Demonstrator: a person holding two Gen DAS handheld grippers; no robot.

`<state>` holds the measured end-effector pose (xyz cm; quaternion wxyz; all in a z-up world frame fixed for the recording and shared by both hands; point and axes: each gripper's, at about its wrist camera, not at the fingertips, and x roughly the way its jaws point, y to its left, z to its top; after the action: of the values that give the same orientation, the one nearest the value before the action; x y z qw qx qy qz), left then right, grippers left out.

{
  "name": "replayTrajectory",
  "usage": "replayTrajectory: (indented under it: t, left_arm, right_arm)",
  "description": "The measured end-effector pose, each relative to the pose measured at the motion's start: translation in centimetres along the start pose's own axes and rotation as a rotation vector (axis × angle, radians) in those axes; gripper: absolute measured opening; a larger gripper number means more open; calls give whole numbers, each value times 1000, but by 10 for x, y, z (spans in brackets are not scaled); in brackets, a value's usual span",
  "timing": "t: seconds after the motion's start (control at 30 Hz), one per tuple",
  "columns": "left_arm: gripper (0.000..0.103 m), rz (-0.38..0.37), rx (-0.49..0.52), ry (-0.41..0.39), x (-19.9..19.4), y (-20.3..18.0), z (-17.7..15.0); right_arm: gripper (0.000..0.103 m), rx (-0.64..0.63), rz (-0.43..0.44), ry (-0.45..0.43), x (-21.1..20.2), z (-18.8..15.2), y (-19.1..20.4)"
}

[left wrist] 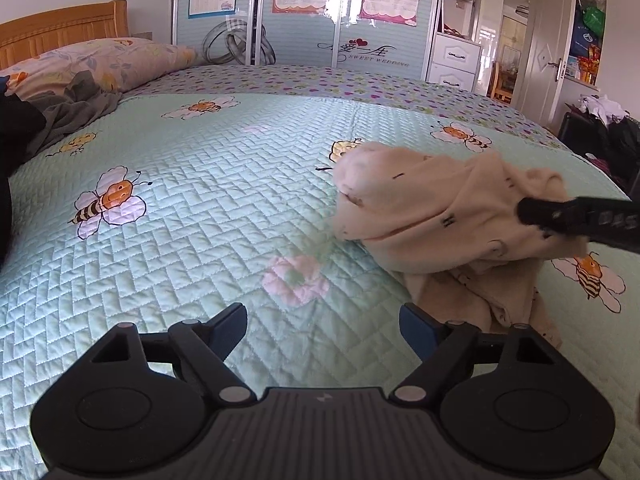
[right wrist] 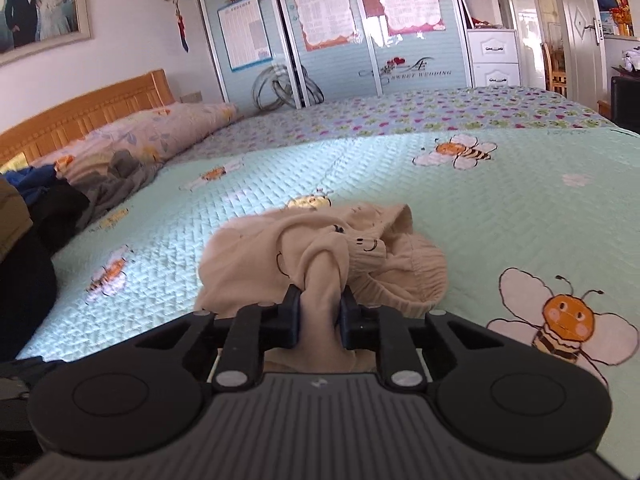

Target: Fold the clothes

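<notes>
Bee-print bed point(left wrist: 200, 208): right tongs point(right wrist: 320, 300) pinch the cream garment point(left wrist: 440, 208); left tongs point(left wrist: 324, 324) gape empty, garment to their right.

You are in a bedroom. A big bed point(left wrist: 224, 208) fills most of it, under a green quilt point(right wrist: 520, 216) with bees. At the bed's head stands a wooden headboard point(right wrist: 92, 116), with a flowery pillow point(left wrist: 100, 62) against it. Past the far edge of the bed you see a blue wardrobe point(right wrist: 340, 40) with posters stuck on its sliding doors. Beside it are white drawers point(right wrist: 494, 56) and an open white door point(left wrist: 548, 56). Daylight shines in there. A framed wedding photo point(right wrist: 40, 4) hangs on the white wall.
</notes>
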<state>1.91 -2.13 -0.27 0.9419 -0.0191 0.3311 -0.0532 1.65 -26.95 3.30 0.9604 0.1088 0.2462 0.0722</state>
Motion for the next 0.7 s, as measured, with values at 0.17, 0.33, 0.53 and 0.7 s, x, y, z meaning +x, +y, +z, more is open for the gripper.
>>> replayTrajectory:
  t: [0.17,0.33,0.53,0.7]
  left_arm:
    - [86,-18,-16,-6,-20,0,-6]
    - [88,-49,-14,-18,-51,-5,-14]
    - [90,-90,3,-48,-96,-11,-23]
    - [90,-95,-10,-47,-132,-5,-31]
  right_arm:
    - [20,-8,17,-43,-68,14,-1]
    - [21,-33,27,-71,-139,20,1]
    - [21,-20,58,-11,-179,-9,15]
    - [17,-48,221,-187,-209,59,61]
